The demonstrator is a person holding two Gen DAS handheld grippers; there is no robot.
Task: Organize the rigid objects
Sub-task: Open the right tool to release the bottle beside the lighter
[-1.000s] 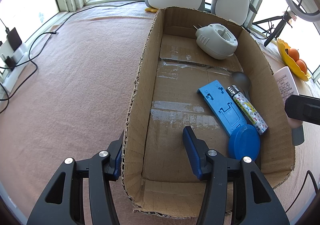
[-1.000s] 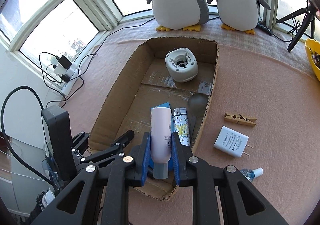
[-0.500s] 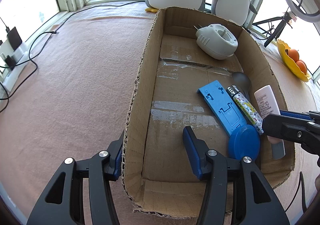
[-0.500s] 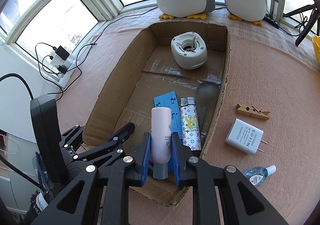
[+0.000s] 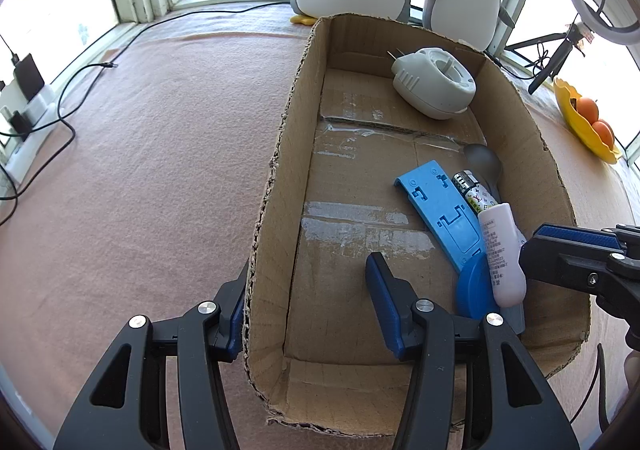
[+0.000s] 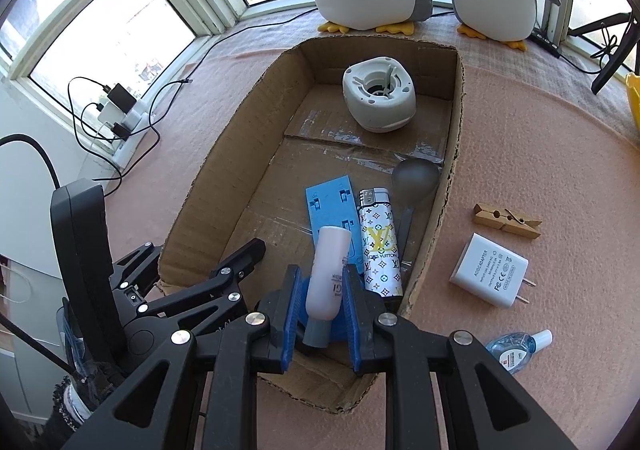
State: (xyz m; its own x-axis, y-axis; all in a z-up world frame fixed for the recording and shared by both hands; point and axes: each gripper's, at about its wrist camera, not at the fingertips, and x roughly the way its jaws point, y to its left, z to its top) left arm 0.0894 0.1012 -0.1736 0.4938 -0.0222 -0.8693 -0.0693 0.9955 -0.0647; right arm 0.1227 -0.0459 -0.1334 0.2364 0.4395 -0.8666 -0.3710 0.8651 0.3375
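**Pink tube lowered into cardboard box**

The right gripper (image 6: 319, 304), jaws opening, has the pink tube (image 6: 328, 274) between its pads, over a blue lid inside the cardboard box (image 5: 280, 178). The left gripper (image 5: 306, 300), jaws narrow, straddles the box's wall.

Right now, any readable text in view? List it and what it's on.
"LOUIS VUITTON", with a yellow "LV" monogram: lighter in the box.
"AC/DC ADAPTER": white charger on the cloth; its smaller print and marks are too small to read.
Pink tube between the right claw's opening jaws: print too blurred.
Sanitizer bottle: label unreadable.
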